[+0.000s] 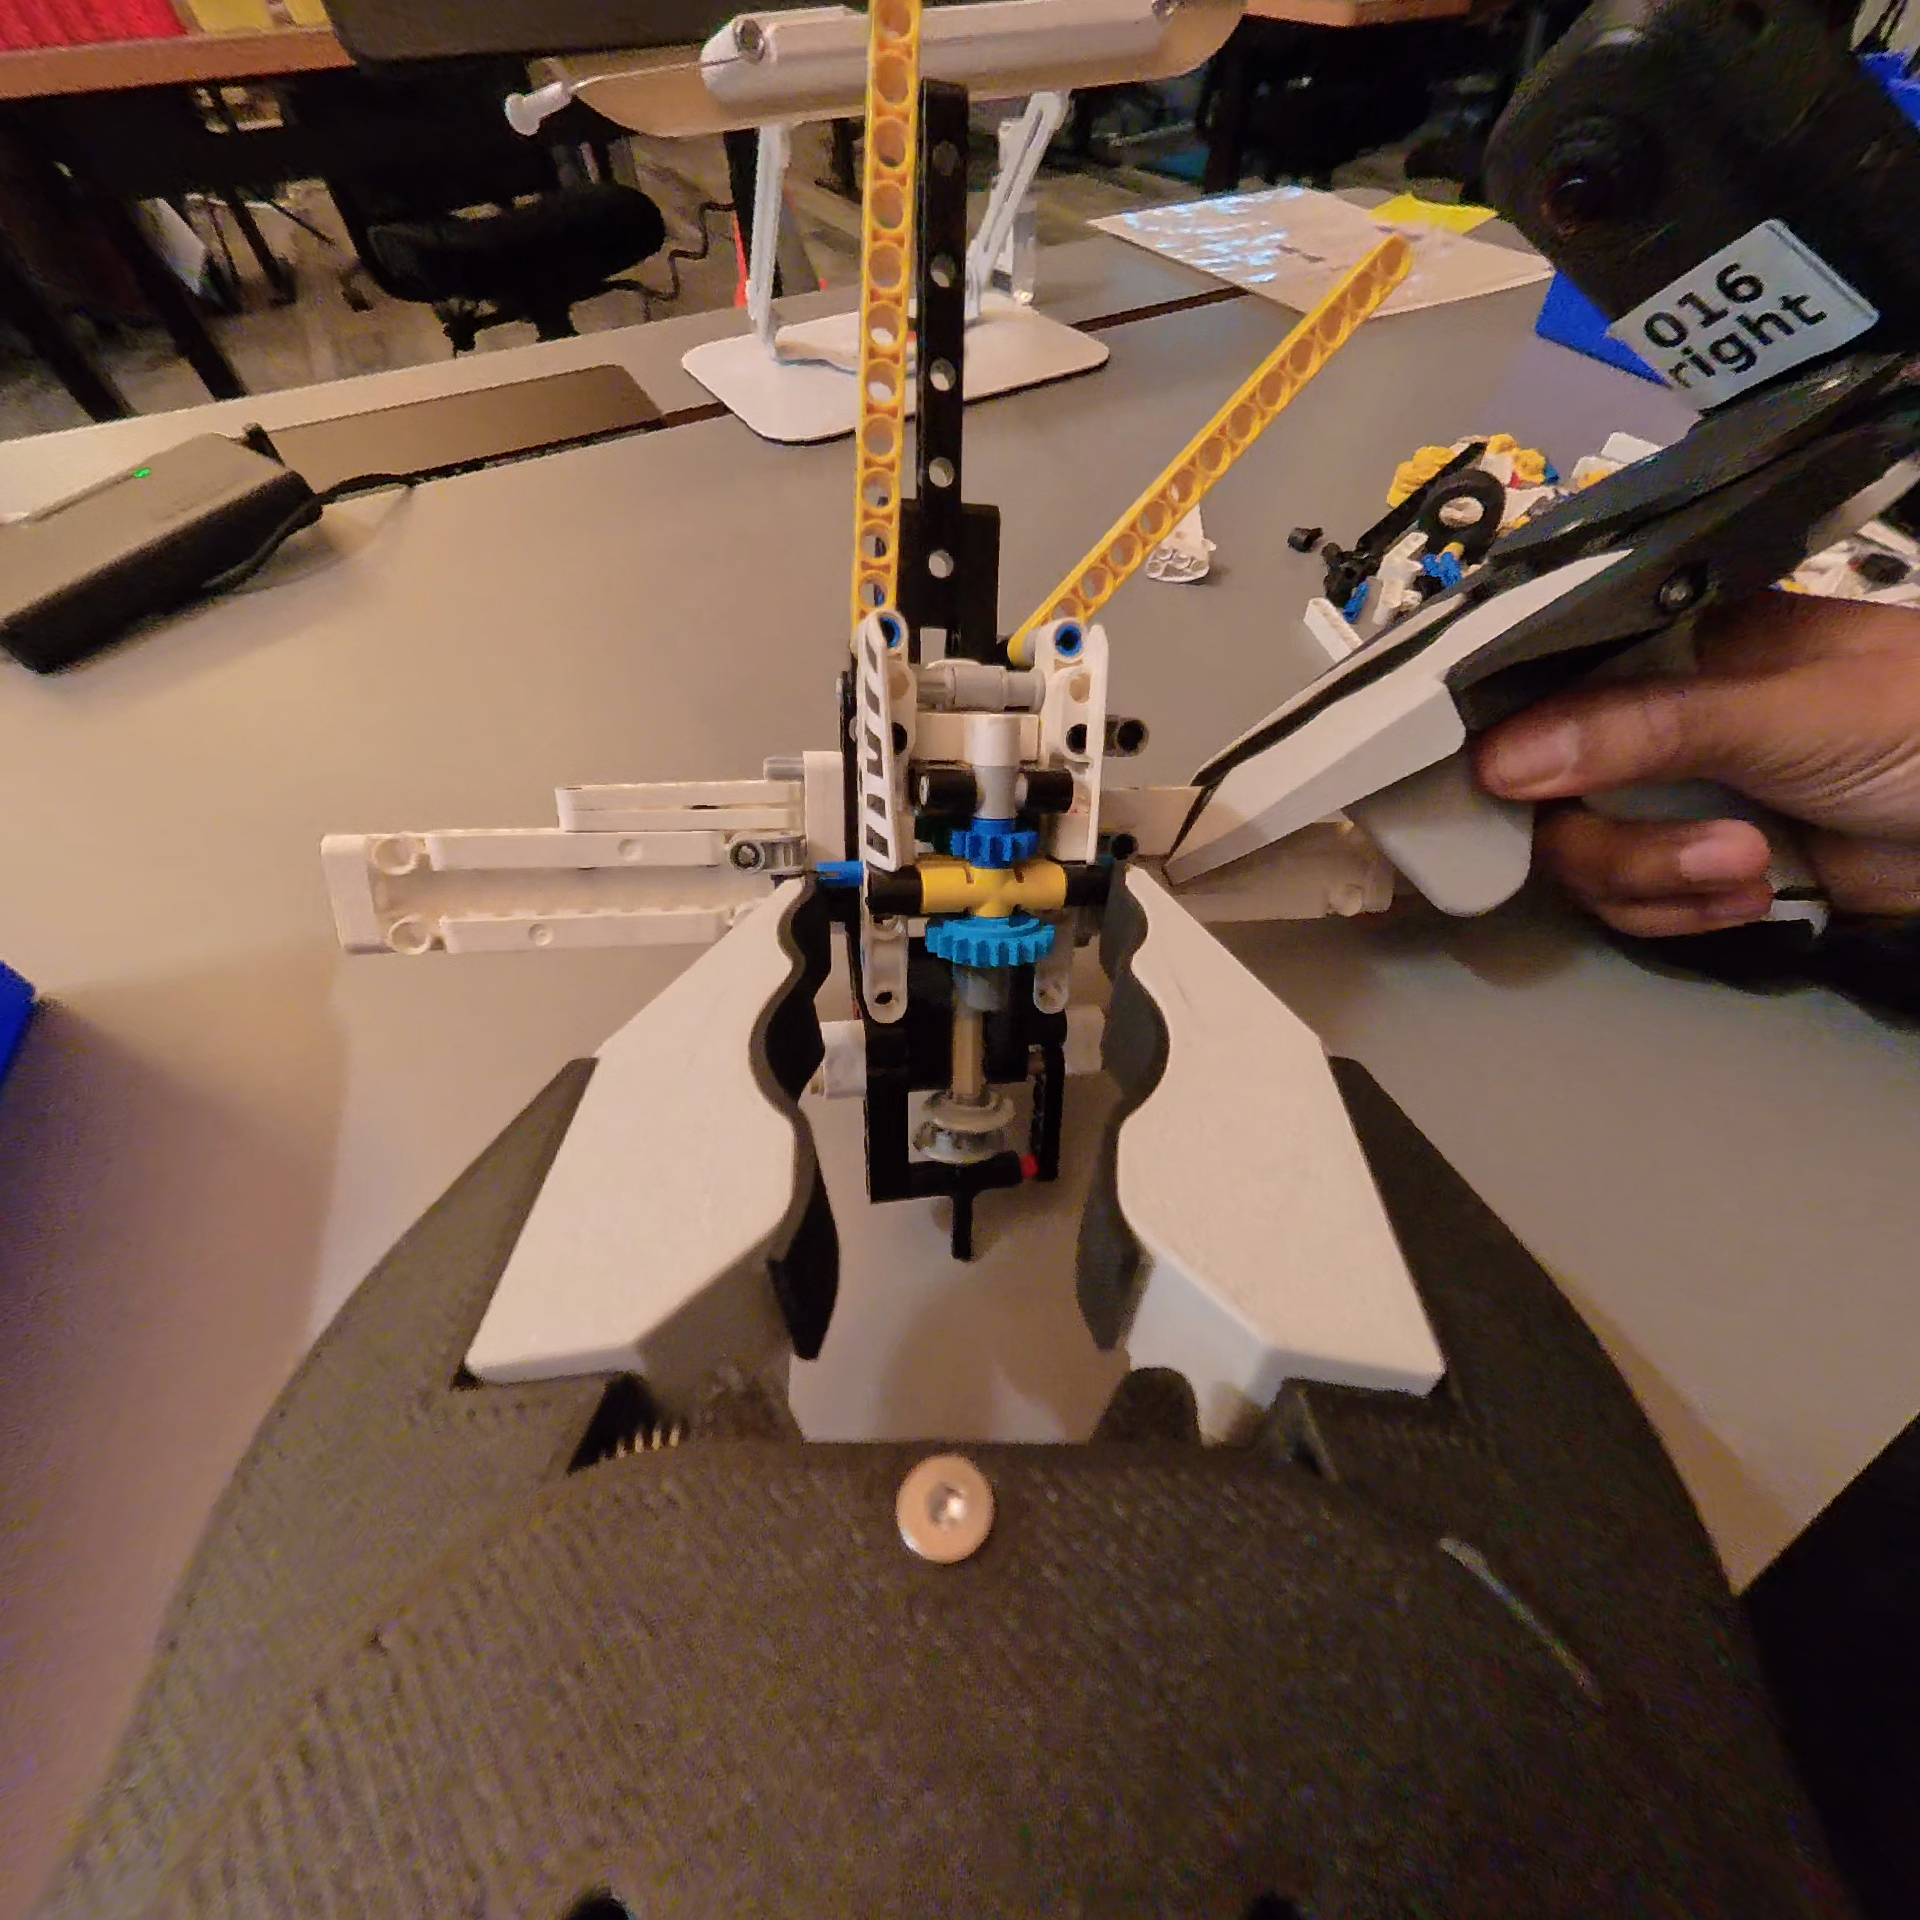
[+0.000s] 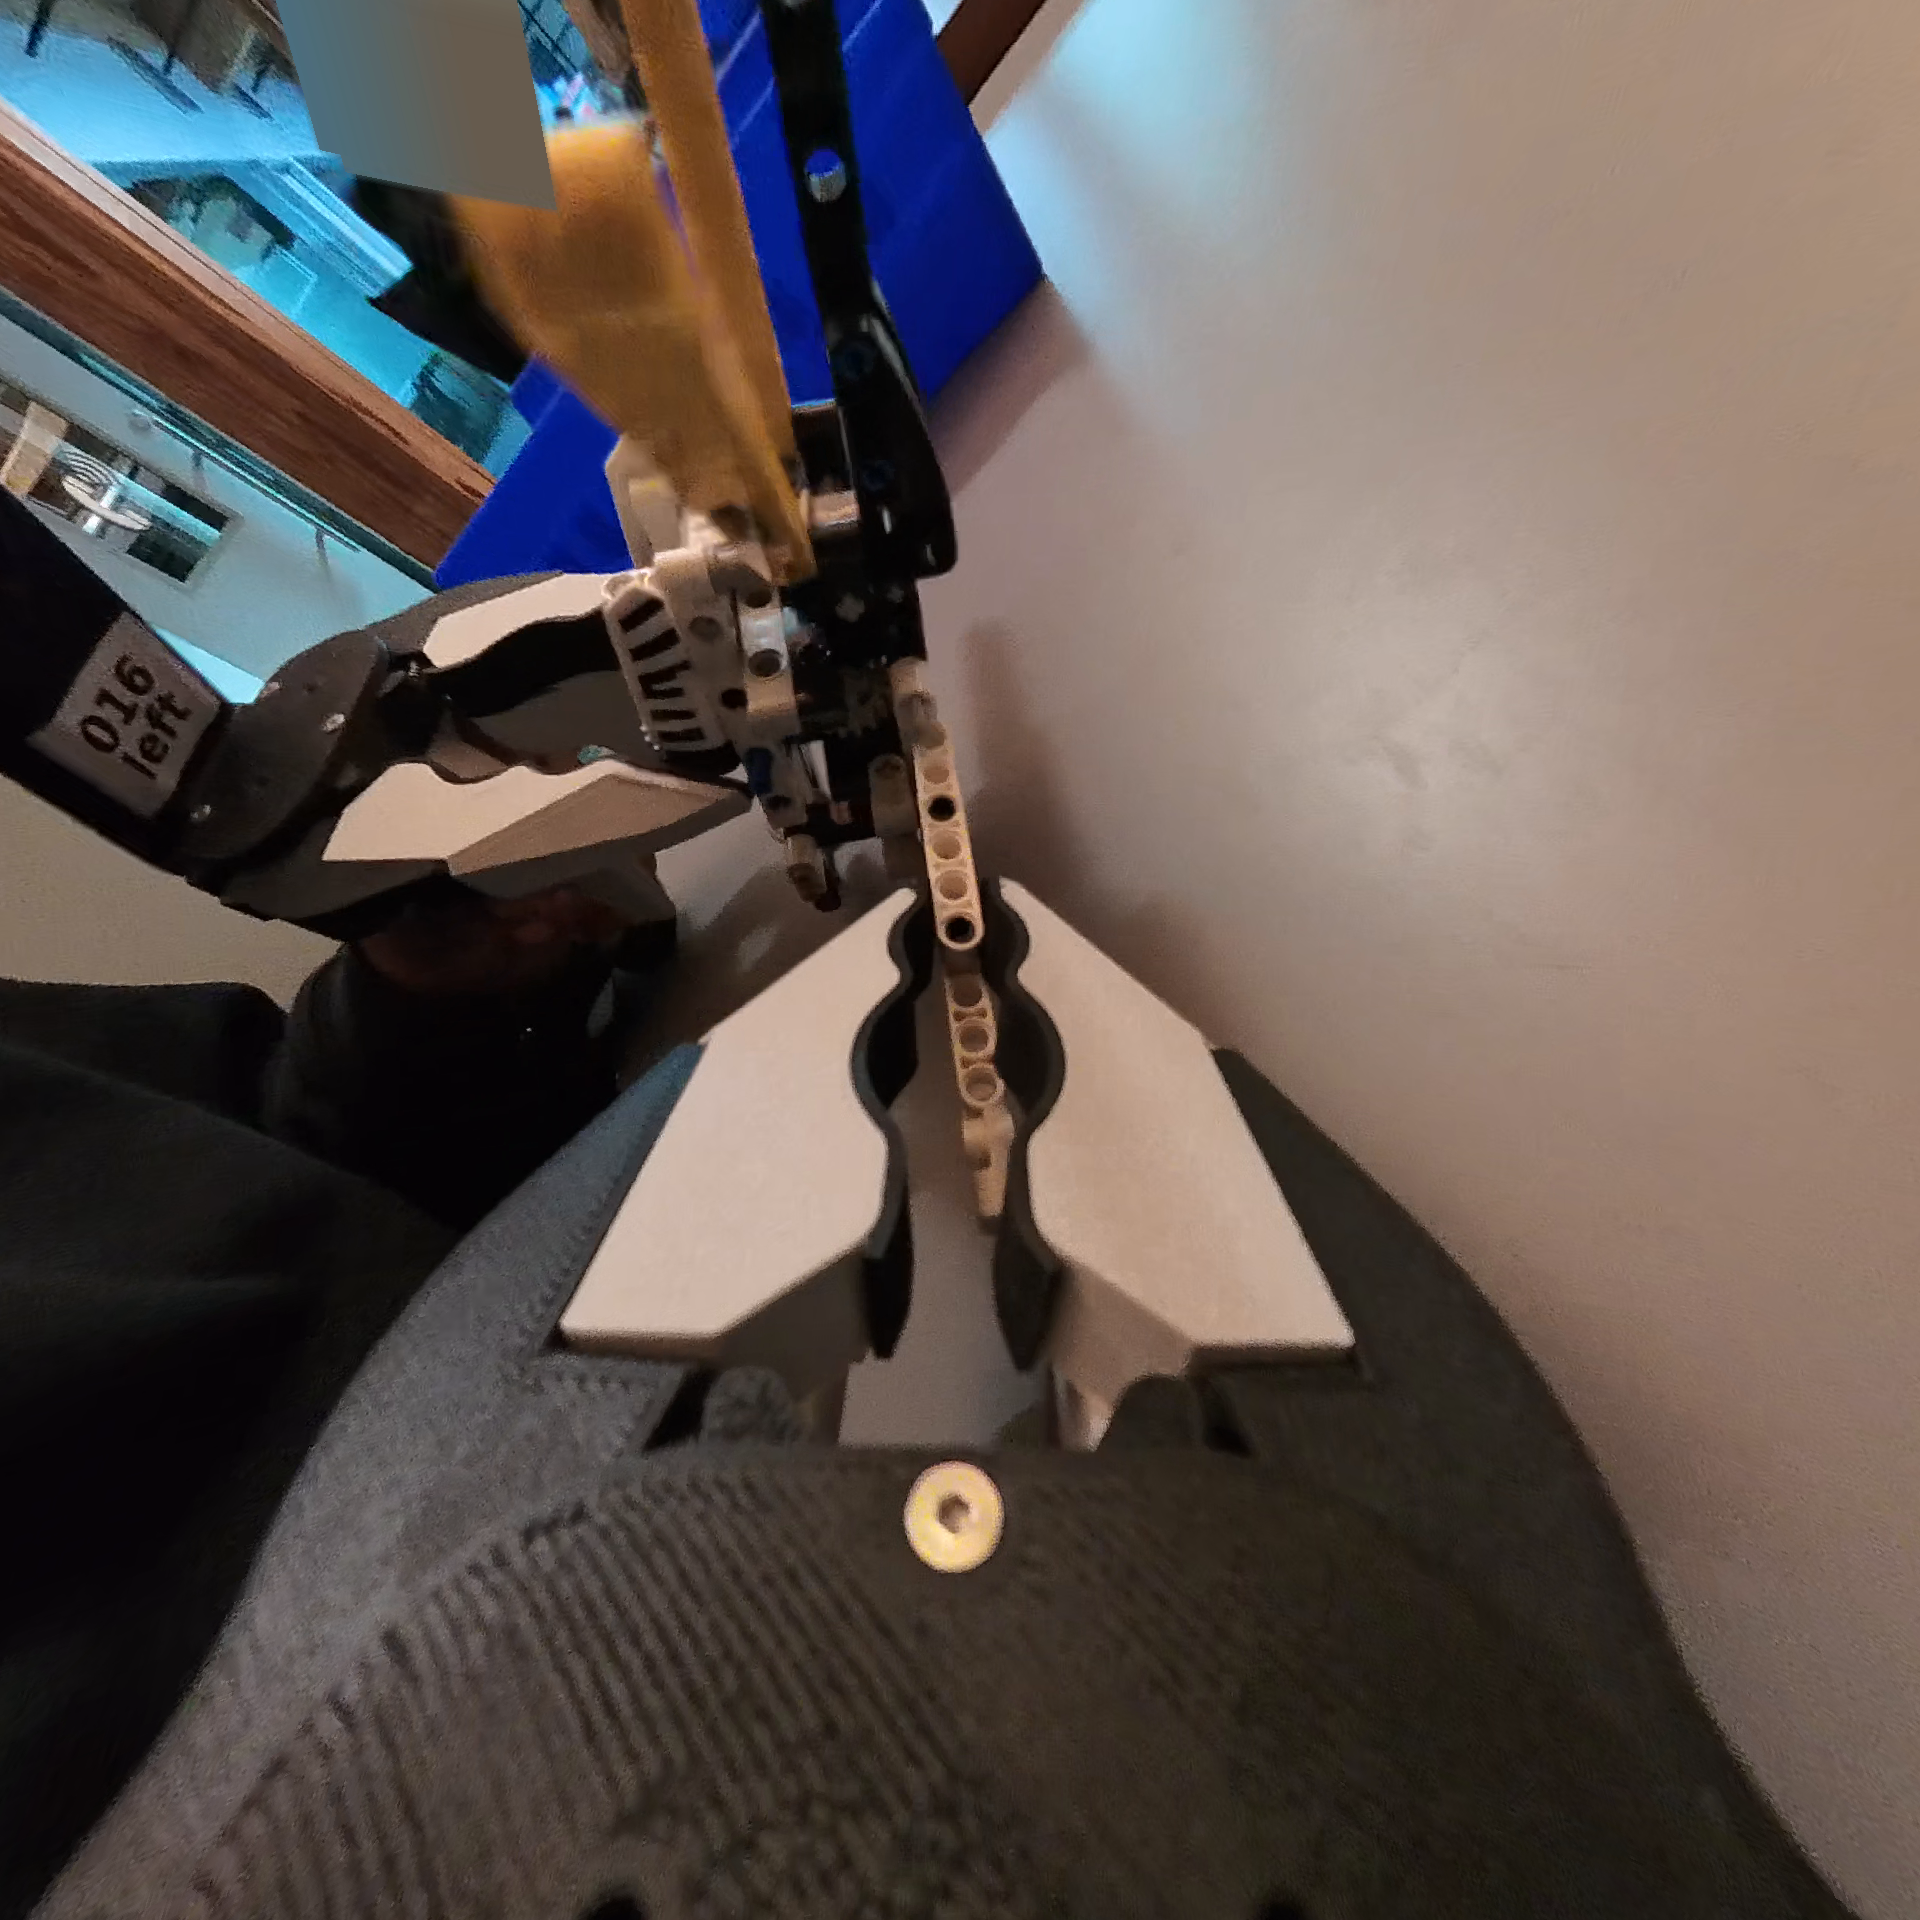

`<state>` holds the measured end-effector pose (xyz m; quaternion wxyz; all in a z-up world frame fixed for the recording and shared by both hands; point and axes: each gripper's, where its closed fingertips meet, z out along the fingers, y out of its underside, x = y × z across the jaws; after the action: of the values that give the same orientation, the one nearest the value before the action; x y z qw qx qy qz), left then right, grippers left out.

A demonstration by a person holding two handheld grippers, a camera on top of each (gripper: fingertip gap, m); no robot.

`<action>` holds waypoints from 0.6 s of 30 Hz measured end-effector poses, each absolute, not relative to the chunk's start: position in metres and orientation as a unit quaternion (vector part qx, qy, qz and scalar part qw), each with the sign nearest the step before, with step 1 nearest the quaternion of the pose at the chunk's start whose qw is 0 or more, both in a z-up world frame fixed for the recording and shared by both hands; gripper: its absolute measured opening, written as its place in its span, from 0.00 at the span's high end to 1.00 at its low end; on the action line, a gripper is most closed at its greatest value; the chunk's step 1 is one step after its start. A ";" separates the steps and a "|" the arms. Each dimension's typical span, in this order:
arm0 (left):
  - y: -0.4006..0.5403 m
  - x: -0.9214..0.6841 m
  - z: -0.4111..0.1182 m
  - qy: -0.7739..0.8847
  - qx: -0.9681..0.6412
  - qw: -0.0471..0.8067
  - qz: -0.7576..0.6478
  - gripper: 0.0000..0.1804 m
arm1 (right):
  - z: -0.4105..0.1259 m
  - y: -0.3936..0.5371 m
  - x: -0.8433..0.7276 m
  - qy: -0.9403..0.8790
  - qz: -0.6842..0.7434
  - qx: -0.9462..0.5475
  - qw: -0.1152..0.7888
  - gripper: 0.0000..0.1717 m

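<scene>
A toy brick model (image 1: 982,790) with blue gears, a yellow cross piece, two long yellow beams (image 1: 883,312) and a black mast stands between my left gripper's (image 1: 961,914) fingers. Both pads press on the sides of its body. A white wing frame (image 1: 540,883) sticks out to the left. My right gripper (image 1: 1184,831) comes in from the right, shut on the model's white holed beam (image 2: 961,997). In the right wrist view that beam runs between my right gripper's (image 2: 961,904) pads. That view also shows the left gripper (image 2: 675,717) clamped on the model (image 2: 831,665).
The grey table (image 1: 623,644) carries a pile of loose pieces (image 1: 1434,520) at the back right, a white stand's base (image 1: 894,374), a black power box (image 1: 145,540) at the left and a paper sheet (image 1: 1299,239). A hand (image 1: 1714,779) holds the right gripper. A blue bin (image 2: 914,260) stands behind.
</scene>
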<state>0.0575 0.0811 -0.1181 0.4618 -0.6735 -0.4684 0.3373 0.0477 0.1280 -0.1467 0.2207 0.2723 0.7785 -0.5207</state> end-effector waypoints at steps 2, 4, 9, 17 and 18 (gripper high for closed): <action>0.079 0.058 -0.118 -0.475 -0.668 0.468 0.330 0.71 | -0.145 0.126 0.047 0.777 -0.525 0.272 0.216 0.96; 0.078 0.058 -0.119 -0.481 -0.667 0.463 0.331 0.71 | -0.141 0.125 0.046 0.770 -0.537 0.270 0.213 0.96; 0.077 0.054 -0.130 -0.476 -0.694 0.394 0.370 0.71 | -0.147 0.128 0.041 0.806 -0.516 0.256 0.133 0.82; 0.073 0.045 -0.141 -0.516 -0.690 0.407 0.304 0.71 | -0.125 0.138 0.028 0.822 -0.524 0.101 -0.196 0.85; 0.073 0.044 -0.142 -0.518 -0.690 0.404 0.303 0.71 | -0.123 0.134 0.032 0.820 -0.523 0.074 -0.220 0.88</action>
<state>0.0441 0.0731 -0.1421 0.4043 -0.6903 -0.5178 0.3030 0.0322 0.1345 -0.1231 -0.2203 0.0738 0.8202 -0.5228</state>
